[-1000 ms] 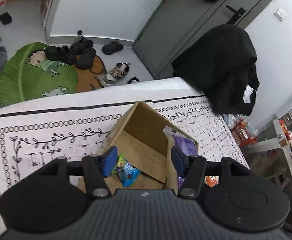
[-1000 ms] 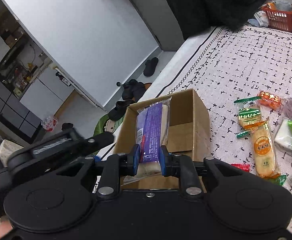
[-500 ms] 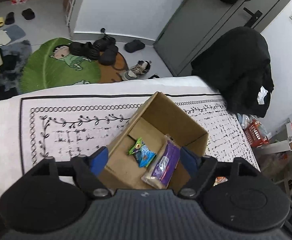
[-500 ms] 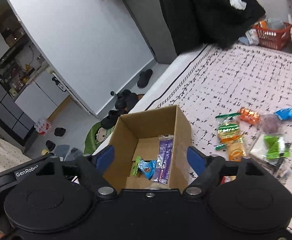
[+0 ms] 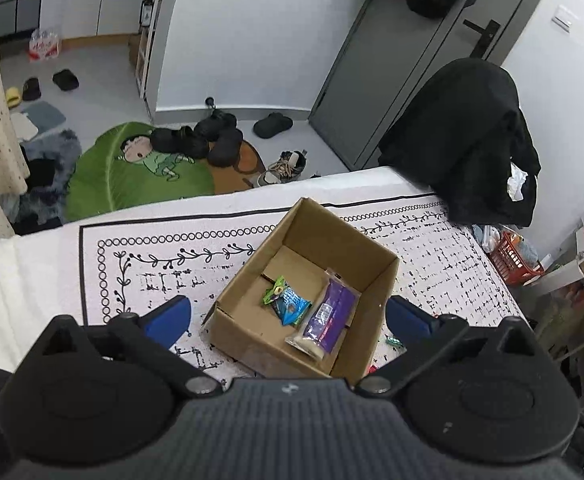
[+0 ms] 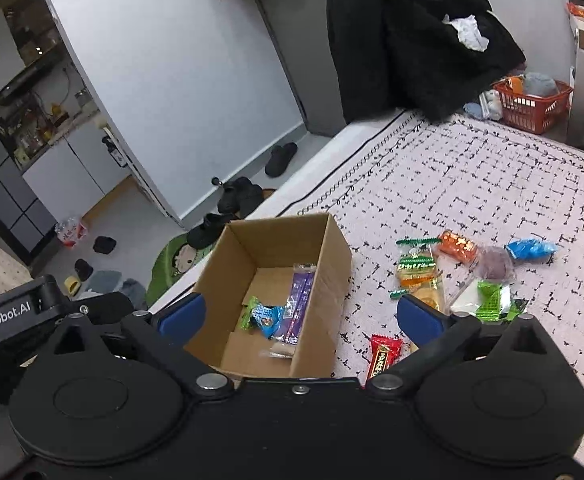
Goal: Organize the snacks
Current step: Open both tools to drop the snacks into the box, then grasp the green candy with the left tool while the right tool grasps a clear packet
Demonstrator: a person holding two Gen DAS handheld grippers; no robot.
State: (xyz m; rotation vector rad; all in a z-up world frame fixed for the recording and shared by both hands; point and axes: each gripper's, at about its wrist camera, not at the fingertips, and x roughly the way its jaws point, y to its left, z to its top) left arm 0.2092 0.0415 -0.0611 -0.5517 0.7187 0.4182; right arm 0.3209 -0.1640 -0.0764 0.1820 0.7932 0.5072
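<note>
An open cardboard box [image 5: 374, 272] [image 6: 334, 268] sits on the patterned cloth. Inside lie a purple snack pack [image 5: 326, 314] [image 6: 298, 302] and a small blue and green packet [image 5: 287, 300] [image 6: 263, 316]. My left gripper [image 5: 287, 318] hovers above the box, open and empty. My right gripper [image 6: 302, 316] also stands open and empty over the box's near side. Loose snacks lie right of the box: a red packet [image 6: 384, 354], an orange biscuit pack [image 6: 418, 270], an orange candy [image 6: 456, 246], a blue packet [image 6: 530, 248] and a green-and-white pack [image 6: 488, 298].
The white cloth [image 6: 492, 184] covers a bed-like surface whose far edge drops to the floor with shoes [image 5: 211, 140] and a green mat [image 5: 131, 176]. A black coat [image 5: 464, 140] hangs at the far corner. A red basket [image 6: 532, 102] stands beyond the cloth.
My right gripper opened and let the purple pack drop into the box, then both grippers rose and pulled back. The left gripper's fingers spread wider.
</note>
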